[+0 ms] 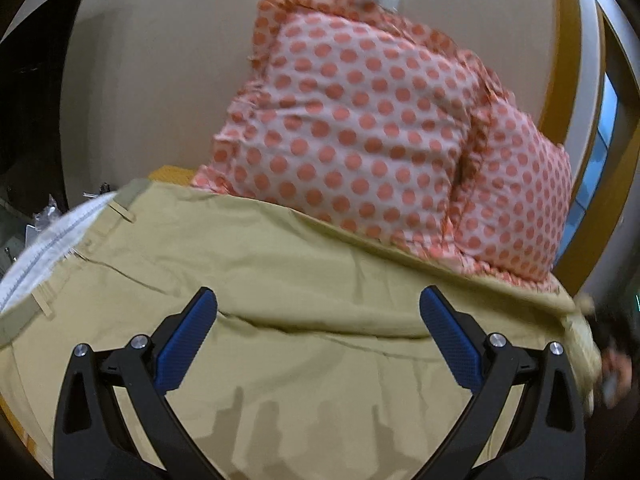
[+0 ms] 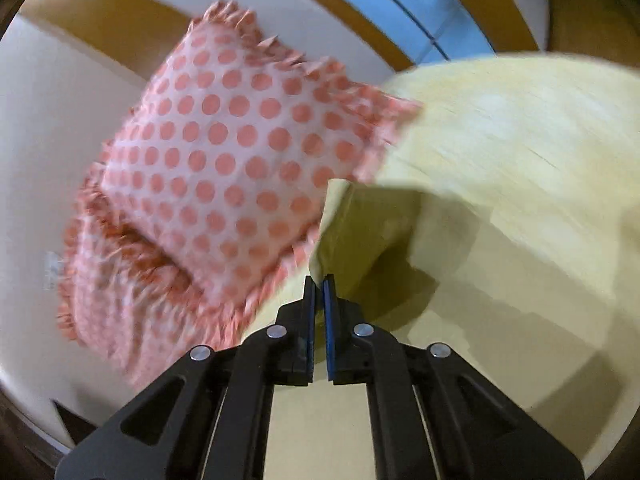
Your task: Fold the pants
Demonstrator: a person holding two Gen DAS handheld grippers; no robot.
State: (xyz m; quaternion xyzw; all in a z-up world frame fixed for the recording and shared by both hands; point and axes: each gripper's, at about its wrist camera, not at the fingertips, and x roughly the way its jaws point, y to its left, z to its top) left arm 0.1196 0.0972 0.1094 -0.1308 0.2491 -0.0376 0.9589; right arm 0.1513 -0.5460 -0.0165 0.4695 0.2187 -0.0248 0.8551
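— Where do the pants (image 1: 280, 264) lie from each pair of tongs?

— Straight ahead of and beneath the left tongs (image 1: 318, 304), spread on what seems a bed, the waistband (image 1: 52, 236) with its white lining off to the left side and the cloth running away to the right. So the long axis seems to cross the left view side to side. The left tongs stand wide apart over the khaki cloth, holding nothing.

— And the right tongs (image 2: 319, 282)?

— Pressed together on a folded edge of the pants (image 2: 360, 228), which rises from the pads. The picture is blurred there.

— Which one is nearer the fold?

— The right already has the cloth. The polka-dot pillows (image 1: 360, 120) sit just behind the far edge, touching it, so a carried fold probably wants to travel along the axis toward the waistband, not toward them.
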